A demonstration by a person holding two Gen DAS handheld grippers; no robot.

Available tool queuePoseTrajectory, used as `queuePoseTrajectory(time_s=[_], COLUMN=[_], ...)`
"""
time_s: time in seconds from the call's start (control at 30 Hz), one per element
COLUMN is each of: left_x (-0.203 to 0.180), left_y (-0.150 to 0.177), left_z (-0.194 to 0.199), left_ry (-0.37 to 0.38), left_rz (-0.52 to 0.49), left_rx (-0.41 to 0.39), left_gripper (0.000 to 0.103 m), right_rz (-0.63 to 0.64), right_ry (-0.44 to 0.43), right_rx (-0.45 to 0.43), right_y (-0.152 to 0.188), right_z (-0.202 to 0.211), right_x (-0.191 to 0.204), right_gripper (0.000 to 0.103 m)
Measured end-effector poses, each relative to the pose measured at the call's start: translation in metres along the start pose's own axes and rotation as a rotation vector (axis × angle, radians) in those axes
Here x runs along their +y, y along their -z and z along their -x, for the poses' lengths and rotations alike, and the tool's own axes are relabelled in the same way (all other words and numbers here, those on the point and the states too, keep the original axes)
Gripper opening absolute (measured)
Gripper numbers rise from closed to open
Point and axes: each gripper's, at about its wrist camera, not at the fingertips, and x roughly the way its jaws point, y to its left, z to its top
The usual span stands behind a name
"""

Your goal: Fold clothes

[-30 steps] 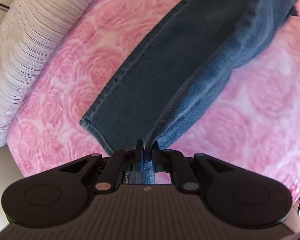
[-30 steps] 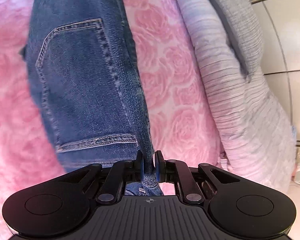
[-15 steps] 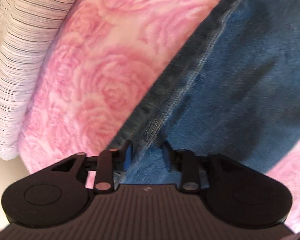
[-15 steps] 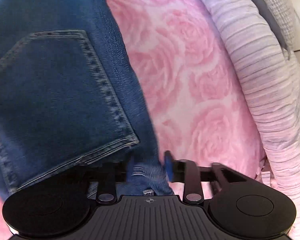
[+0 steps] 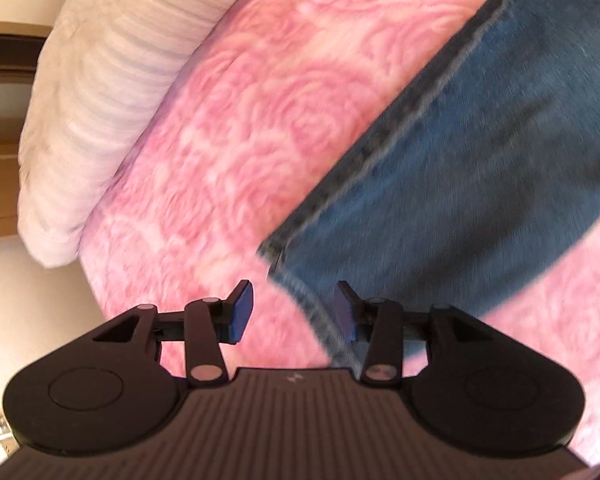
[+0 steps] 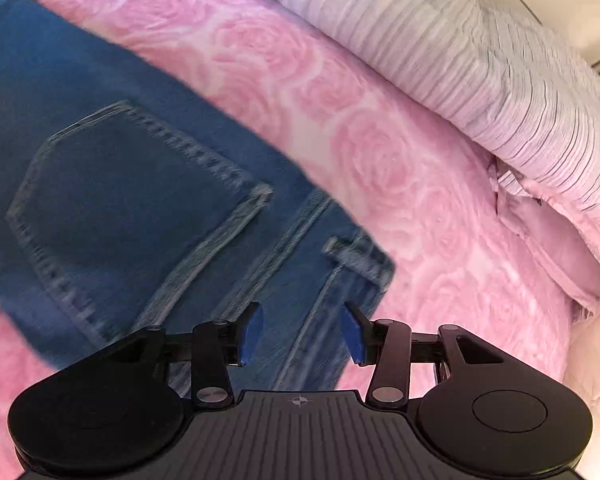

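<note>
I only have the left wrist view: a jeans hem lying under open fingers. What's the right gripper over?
Observer: The right gripper is over the jeans at the waistband end, its jaws opening, nothing pinched.
Operator: Which side of the jeans faces up there?
Observer: The back; a back pocket shows.
Operator: Anything close to that end?
Observer: A striped duvet lies bunched along the far edge of the pink rose blanket, apart from the jeans.
</note>
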Motion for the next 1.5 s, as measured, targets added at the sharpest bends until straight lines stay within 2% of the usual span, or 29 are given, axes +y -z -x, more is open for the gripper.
queuePoseTrajectory(time_s=[0.23, 0.37, 0.53, 0.67, 0.83, 0.97, 1.03, 1.07, 1.17, 1.33, 1.4, 1.5], left_x=[0.000, 0.000, 0.020, 0.050, 0.079, 0.089, 0.091, 0.092, 0.097, 0.114, 0.106, 0.100], left_y=[0.062, 0.091, 0.103, 0.090, 0.068, 0.058, 0.058, 0.058, 0.056, 0.053, 0.048, 0.043], left_z=[0.033, 0.027, -0.001, -0.043, -0.092, -0.126, -0.132, -0.135, -0.134, -0.123, -0.139, -0.146], left_ry=[-0.010, 0.005, 0.065, 0.191, 0.348, 0.487, 0.502, 0.510, 0.520, 0.495, 0.514, 0.498], left_rz=[0.032, 0.050, 0.090, 0.132, 0.153, 0.196, 0.189, 0.185, 0.153, 0.161, 0.145, 0.164], left_rx=[-0.023, -0.040, -0.132, -0.264, -0.403, -0.413, -0.415, -0.416, -0.427, -0.499, -0.441, -0.427], left_gripper=[0.047, 0.047, 0.047, 0.047, 0.047, 0.040, 0.032, 0.023, 0.018, 0.017, 0.017, 0.019], right_rz=[-0.004, -0.036, 0.002, 0.023, -0.118, -0.112, -0.075, -0.059, -0.074, -0.115, -0.131, -0.150], right_ry=[-0.033, -0.079, -0.117, -0.086, -0.076, -0.104, -0.113, -0.111, -0.116, -0.092, -0.089, -0.087], right_rx=[-0.086, -0.097, -0.125, -0.131, -0.086, -0.053, -0.049, -0.047, -0.032, -0.026, -0.018, -0.003], right_y=[0.006, 0.000, -0.024, -0.059, -0.103, -0.129, -0.138, -0.140, -0.145, -0.154, -0.156, -0.156], right_z=[0.017, 0.035, 0.068, 0.086, 0.085, 0.082, 0.082, 0.083, 0.083, 0.083, 0.082, 0.079], right_x=[0.049, 0.084, 0.146, 0.202, 0.266, 0.319, 0.342, 0.349, 0.359, 0.354, 0.352, 0.351], right_gripper=[0.046, 0.046, 0.046, 0.046, 0.046, 0.046, 0.046, 0.046, 0.046, 0.046, 0.046, 0.046])
